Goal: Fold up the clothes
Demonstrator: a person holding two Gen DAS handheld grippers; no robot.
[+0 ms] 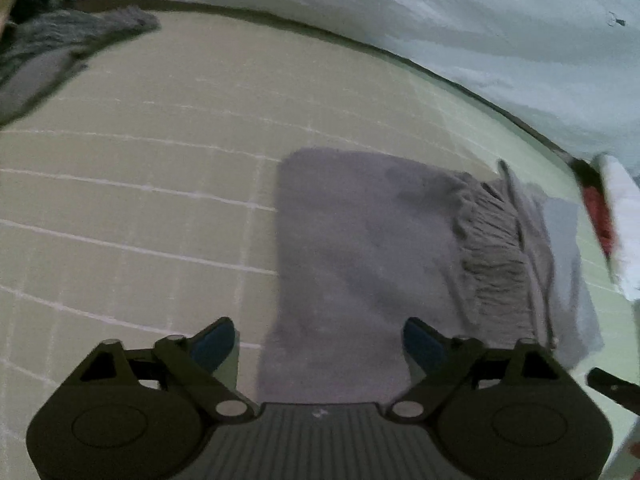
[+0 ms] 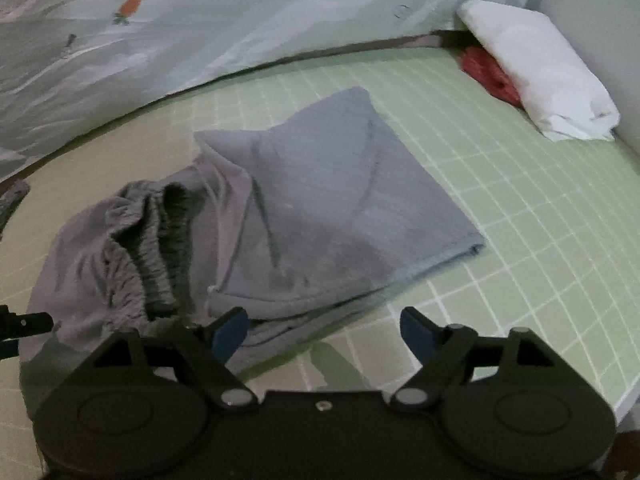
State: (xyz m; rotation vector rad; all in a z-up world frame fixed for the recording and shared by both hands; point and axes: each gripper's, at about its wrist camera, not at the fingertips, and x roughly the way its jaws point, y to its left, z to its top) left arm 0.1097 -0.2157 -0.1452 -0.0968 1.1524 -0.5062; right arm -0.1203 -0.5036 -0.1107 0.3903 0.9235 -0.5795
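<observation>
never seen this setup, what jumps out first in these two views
The grey shorts lie partly folded in the middle of the green gridded mat, ruffled waistband showing. The open left gripper and open right gripper hover over their near edge, holding nothing. A folded white cloth rests on something red at the mat's far right corner, with carrot-print bedding behind.

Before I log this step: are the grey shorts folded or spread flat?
Folded: on the grey shorts one leg lies doubled over the other, beside the bunched waistband.
</observation>
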